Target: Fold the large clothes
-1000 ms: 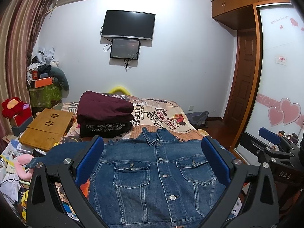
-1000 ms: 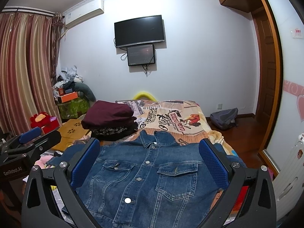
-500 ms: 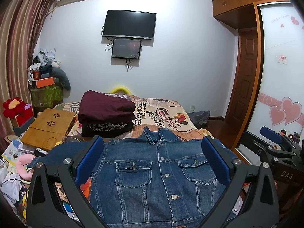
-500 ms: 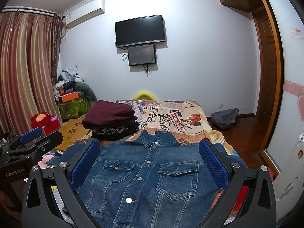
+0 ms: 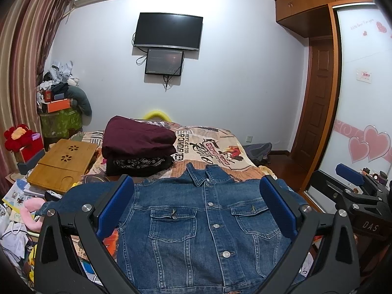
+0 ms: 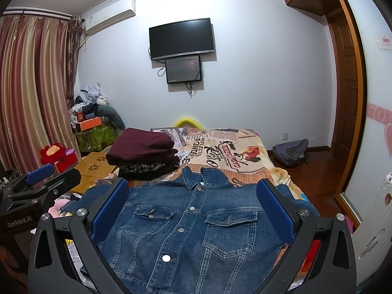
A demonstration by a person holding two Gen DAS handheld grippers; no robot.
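Denim jacket [image 5: 203,223] spread flat, front up and buttoned, on near end of bed [image 5: 220,147]; collar toward far wall, hem toward viewer, long axis running near to far. Left gripper [image 5: 197,210] and right gripper [image 6: 193,210] both spread wide, grasping nothing, hovering above near hem side by side, apart from cloth. Left sleeve trailing off left edge of bed, nearer left gripper; right sleeve mostly hidden behind right finger. Stack of folded clothes [image 5: 138,147] beyond, far left. Likely next: sleeves folded inward across chest, each by nearer gripper.
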